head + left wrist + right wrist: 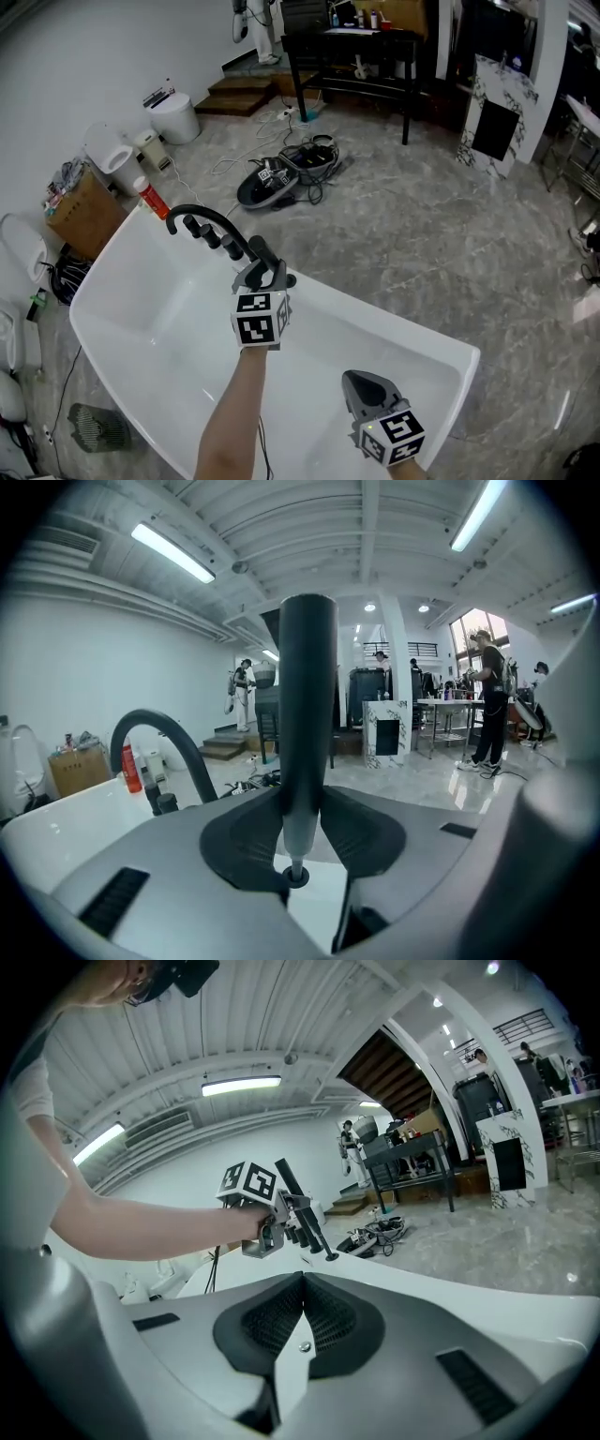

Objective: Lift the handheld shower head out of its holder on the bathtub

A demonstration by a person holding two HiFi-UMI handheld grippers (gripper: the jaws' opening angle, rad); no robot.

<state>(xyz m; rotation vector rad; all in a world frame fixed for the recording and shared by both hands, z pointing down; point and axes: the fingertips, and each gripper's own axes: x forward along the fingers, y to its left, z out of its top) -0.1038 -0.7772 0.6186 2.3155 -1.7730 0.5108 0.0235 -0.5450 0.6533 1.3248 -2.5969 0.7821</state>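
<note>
While the white bathtub [150, 314] fills most of what lies below me, the black arched faucet [202, 214] and its row of dark knobs [217, 236] stand on the far rim, and the handheld shower head [307, 714] is just beside them, pinched between my left fingers [246, 841]. Its long axis runs nearly upright through the grip, leaning a little. In the right gripper view its lower tip hangs close above the rim, so I judge it just out of its holder, which I cannot pick out among the knobs. Any further lift should follow that axis, straight up. My right fingers [258, 1321] are pressed together on nothing, low and well apart to the right, so the left hand is the nearer one.
</note>
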